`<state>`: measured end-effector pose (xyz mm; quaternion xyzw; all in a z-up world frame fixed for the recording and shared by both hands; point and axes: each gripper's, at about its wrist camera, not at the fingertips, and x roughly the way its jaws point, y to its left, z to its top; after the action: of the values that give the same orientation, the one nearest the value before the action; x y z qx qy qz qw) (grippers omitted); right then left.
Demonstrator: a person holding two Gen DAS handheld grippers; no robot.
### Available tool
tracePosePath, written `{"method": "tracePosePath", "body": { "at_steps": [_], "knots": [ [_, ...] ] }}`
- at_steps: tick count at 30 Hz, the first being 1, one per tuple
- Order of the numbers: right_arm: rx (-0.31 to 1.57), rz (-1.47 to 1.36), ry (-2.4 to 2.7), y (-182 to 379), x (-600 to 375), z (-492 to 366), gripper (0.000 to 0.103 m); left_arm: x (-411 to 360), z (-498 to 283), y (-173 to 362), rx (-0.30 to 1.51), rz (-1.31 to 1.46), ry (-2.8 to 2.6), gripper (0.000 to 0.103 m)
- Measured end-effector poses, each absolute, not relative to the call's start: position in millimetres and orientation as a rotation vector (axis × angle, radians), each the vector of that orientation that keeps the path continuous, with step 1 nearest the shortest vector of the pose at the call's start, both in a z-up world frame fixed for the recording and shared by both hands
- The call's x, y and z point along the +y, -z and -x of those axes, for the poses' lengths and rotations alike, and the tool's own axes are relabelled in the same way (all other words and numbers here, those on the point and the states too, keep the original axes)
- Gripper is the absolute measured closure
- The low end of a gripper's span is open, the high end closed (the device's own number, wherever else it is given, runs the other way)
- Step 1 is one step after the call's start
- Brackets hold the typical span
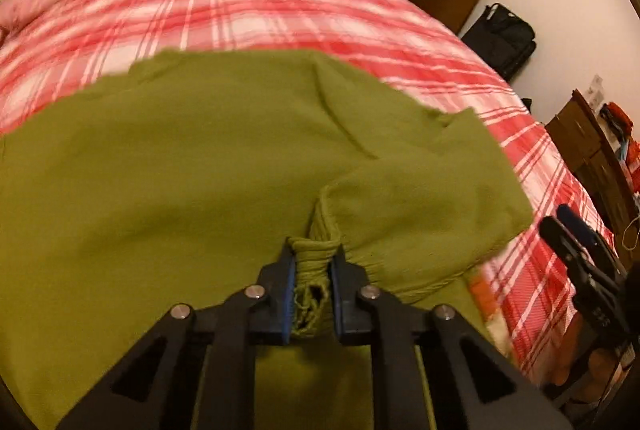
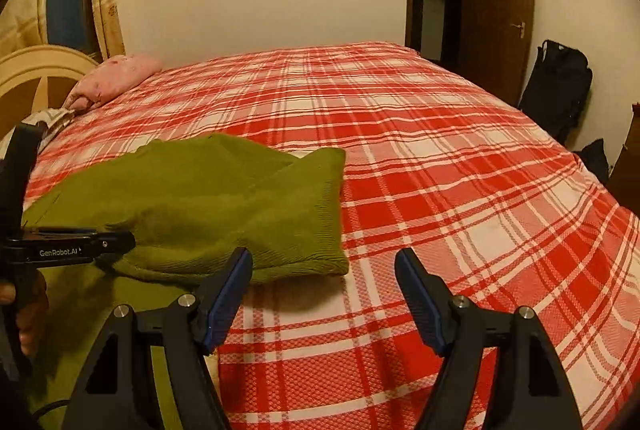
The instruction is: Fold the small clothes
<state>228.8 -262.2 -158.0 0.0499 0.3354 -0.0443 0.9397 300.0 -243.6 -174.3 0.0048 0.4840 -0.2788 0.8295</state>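
Note:
An olive green knitted sweater (image 1: pixel 180 170) lies spread on the red plaid bed (image 1: pixel 240 10). My left gripper (image 1: pixel 313 258) is shut on a bunched ribbed edge of the sweater, near its folded sleeve. In the right wrist view the sweater (image 2: pixel 224 202) lies at the left with a sleeve folded over it, and the left gripper (image 2: pixel 120 242) shows at its near edge. My right gripper (image 2: pixel 324 262) is open and empty above the bedspread (image 2: pixel 460 210), just right of the sweater. It also shows at the right edge of the left wrist view (image 1: pixel 560 226).
A pink pillow (image 2: pixel 116 78) lies at the bed's far left by a wooden headboard (image 2: pixel 36 74). A brown door (image 2: pixel 500 2) stands open at the back right. A black bag (image 2: pixel 556 90) leans on the wall. Dark wooden furniture (image 1: pixel 592 150) stands right of the bed.

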Motion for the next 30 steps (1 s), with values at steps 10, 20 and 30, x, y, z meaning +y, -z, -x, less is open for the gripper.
{"method": "tracePosePath", "body": {
  "at_steps": [10, 20, 30],
  "knots": [
    [0.705, -0.124, 0.116, 163, -270, -230, 0.029, -229, -297, 132, 0.877, -0.017, 0.600, 0.092],
    [0.710, -0.126, 0.116, 167, -270, -230, 0.029, -175, -306, 102, 0.799, 0.017, 0.521, 0.092],
    [0.727, -0.112, 0.102, 174, -264, -231, 0.029, -112, -323, 107, 0.788, 0.057, 0.395, 0.092]
  ]
}}
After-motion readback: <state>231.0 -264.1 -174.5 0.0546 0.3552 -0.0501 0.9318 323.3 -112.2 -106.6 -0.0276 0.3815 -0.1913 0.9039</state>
